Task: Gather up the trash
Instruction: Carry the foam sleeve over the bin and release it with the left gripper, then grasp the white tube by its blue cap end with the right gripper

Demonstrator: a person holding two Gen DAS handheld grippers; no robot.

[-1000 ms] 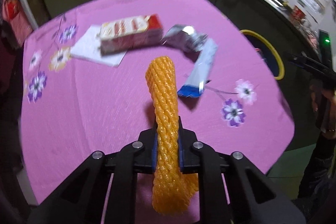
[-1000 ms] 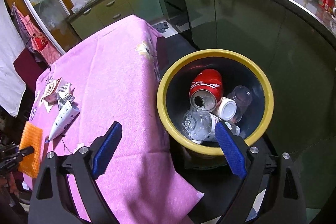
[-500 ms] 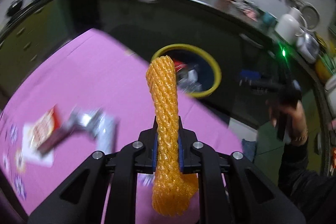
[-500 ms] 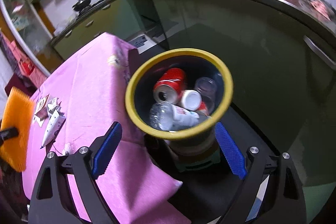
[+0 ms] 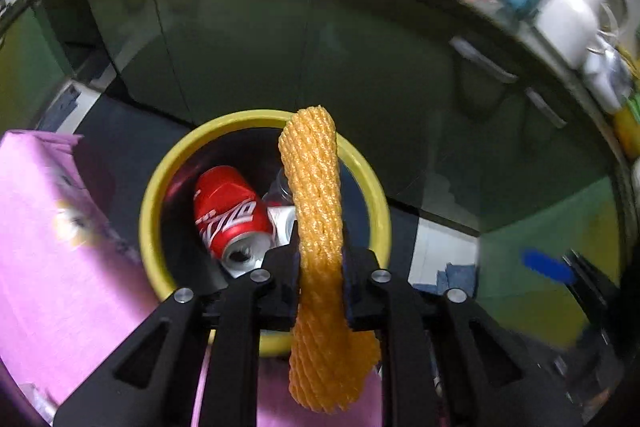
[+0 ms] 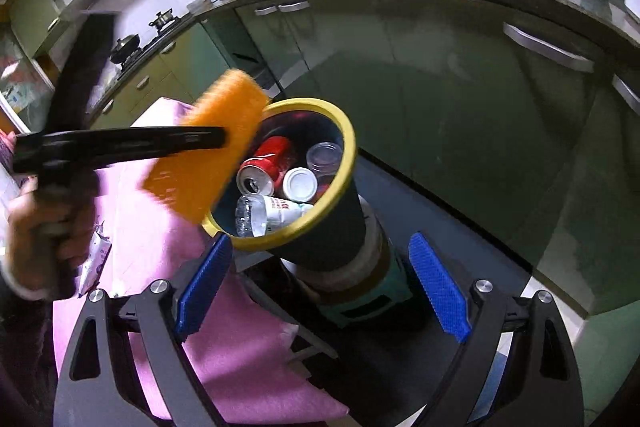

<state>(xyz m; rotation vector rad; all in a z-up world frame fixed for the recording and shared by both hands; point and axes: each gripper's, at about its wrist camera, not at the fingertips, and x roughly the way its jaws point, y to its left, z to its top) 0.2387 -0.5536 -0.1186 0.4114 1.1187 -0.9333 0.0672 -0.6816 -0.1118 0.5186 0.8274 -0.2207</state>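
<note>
Dropping the orange foam fruit net (image 5: 316, 227) now carries a risk: it is very light and springy, so it may catch on the yellow rim of the trash bin (image 5: 148, 203) or drift onto the pink tablecloth (image 5: 60, 267) instead of falling inside. In the right wrist view the net (image 6: 208, 151) hangs over the rim on the table side, not over the middle of the bin (image 6: 344, 155), and this would be the cause.

The left gripper (image 5: 320, 267) has the net between its jaws, and they are beginning to open; the pads seem to touch it only loosely. The right gripper (image 6: 320, 279) stands wide open and empty, near the bin.

The net is a flattened mesh sleeve, bright orange, with a woven pattern, upright in the jaws. The bin already contains 1 red cola can (image 5: 228, 211), 1 clear plastic bottle (image 6: 256, 215) and some cups.
</note>
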